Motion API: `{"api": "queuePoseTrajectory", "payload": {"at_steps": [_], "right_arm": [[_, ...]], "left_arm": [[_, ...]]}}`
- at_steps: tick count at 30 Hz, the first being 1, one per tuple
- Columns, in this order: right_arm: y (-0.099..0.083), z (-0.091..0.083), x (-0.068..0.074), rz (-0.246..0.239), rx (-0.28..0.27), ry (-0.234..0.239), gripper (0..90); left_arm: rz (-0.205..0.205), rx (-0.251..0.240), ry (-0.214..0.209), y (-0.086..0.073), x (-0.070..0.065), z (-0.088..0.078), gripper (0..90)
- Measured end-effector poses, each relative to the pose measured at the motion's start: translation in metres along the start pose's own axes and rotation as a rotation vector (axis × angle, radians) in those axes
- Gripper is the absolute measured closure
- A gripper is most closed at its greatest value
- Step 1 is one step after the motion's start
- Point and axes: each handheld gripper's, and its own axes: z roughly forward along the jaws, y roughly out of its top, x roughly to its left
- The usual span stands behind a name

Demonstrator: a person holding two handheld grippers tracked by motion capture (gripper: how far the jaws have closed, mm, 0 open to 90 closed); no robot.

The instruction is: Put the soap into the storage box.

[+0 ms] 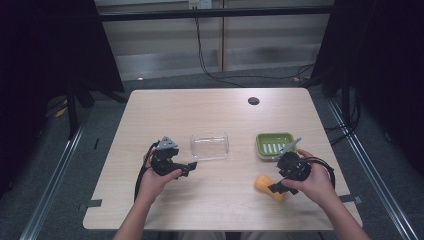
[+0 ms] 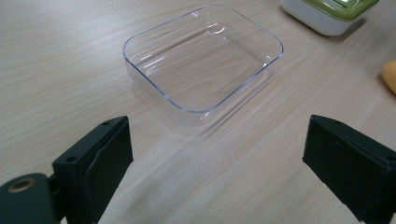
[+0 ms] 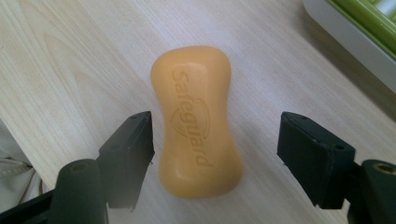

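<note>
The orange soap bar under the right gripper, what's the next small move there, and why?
Probably lower the right gripper a little and close it across the soap bar. Its jaws stand open on either side of the bar's narrow waist, and the bar lies flat on the table, ungripped. The green soap dish sits close by.

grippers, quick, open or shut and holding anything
Left gripper: open, holding nothing, aimed at the clear tray.
Right gripper: open, jaws either side of the orange soap bar, not clamped on it.
</note>
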Motion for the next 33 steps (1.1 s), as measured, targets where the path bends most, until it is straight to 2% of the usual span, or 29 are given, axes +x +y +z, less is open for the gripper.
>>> {"api": "queuePoseTrajectory", "payload": {"at_steps": [2, 5, 8, 9, 19, 21, 23, 25, 29, 33], "right_arm": [[0.001, 0.000, 0.001, 0.008, 0.010, -0.001, 27.0], [0.002, 0.004, 0.002, -0.009, 0.029, -0.002, 27.2], [0.003, 0.006, 0.003, -0.003, 0.047, -0.006, 27.4], [0.003, 0.007, 0.003, -0.016, 0.047, -0.006, 27.4], [0.008, 0.015, 0.006, -0.029, 0.093, -0.012, 28.7], [0.010, 0.018, 0.006, -0.043, 0.102, -0.008, 30.0], [0.010, 0.019, 0.008, -0.033, 0.110, -0.009, 30.2], [0.012, 0.023, 0.007, -0.047, 0.110, -0.008, 32.0], [0.013, 0.025, 0.008, -0.045, 0.137, -0.007, 34.4], [0.014, 0.028, 0.009, -0.049, 0.142, -0.003, 36.7]], "left_arm": [[0.001, 0.000, 0.000, 0.000, 0.000, 0.000, 8.1], [0.001, 0.001, -0.001, 0.000, 0.000, 0.000, 8.1], [-0.001, -0.001, -0.001, 0.000, 0.000, 0.000, 8.1], [-0.002, 0.000, 0.001, 0.000, 0.000, 0.000, 8.0], [-0.008, -0.002, -0.001, 0.000, 0.000, 0.001, 8.0], [-0.001, 0.001, 0.001, 0.000, 0.000, 0.000, 8.0], [0.001, 0.002, 0.002, 0.000, 0.000, 0.000, 8.0], [0.001, 0.003, 0.000, 0.000, 0.000, 0.001, 8.0], [-0.005, -0.002, 0.002, 0.000, 0.001, 0.001, 8.0], [-0.005, 0.000, 0.000, 0.000, 0.001, 0.000, 8.0]]}}
